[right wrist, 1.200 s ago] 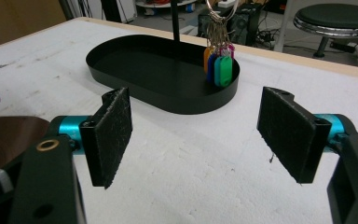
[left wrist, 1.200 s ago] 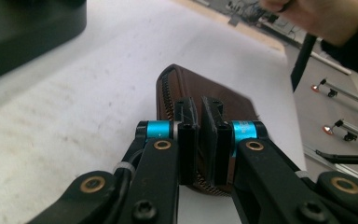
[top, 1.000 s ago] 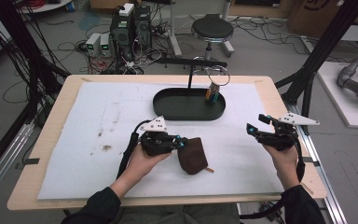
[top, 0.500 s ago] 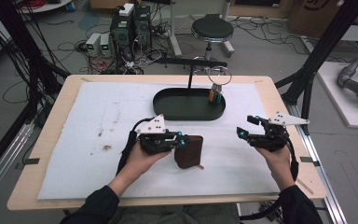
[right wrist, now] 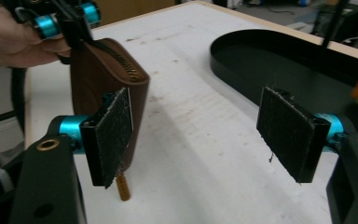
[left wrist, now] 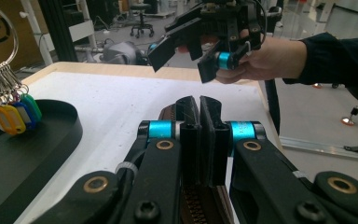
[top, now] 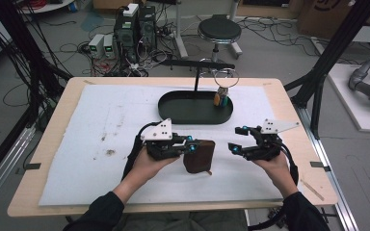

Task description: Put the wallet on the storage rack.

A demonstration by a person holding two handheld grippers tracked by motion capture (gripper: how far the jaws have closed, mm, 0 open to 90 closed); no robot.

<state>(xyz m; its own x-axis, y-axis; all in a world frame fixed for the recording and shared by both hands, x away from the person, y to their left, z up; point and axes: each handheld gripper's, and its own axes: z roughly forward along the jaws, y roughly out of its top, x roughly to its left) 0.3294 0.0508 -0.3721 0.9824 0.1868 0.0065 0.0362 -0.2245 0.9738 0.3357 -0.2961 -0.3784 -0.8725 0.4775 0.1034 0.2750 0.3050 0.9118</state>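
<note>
Two hand-held grippers work over a white mat [top: 101,144] on a wooden table [top: 289,103], seen from the high view. At left, the left gripper [top: 189,146] is clamped on the edge of a brown zip pouch [top: 200,156], which stands on the mat near the middle of the table. At right, the right gripper [top: 234,140] points toward the pouch with its jaws spread wide — nothing is between them, and it is apart from the pouch. Behind both, a black oval tray [top: 192,113] holds a ring of keys with coloured tags [top: 221,99] at its right end.

From the left gripper view, the two black jaws of the left gripper [left wrist: 199,109] are pressed narrowly together on the pouch's zip edge [left wrist: 170,112], with zipper teeth showing below. The right gripper [left wrist: 182,49] hovers beyond, jaws parted, in a hand [left wrist: 265,60]. The tray [left wrist: 51,140] and the tagged keys [left wrist: 14,114] lie at the left.

From the right gripper view, the right gripper [right wrist: 200,123] has both felt pads far apart and empty. The pouch [right wrist: 107,88] stands upright just behind the left-hand pad — its zip is gripped at the top by the left gripper [right wrist: 77,23]. The tray [right wrist: 279,60] sits beyond on the mat.
</note>
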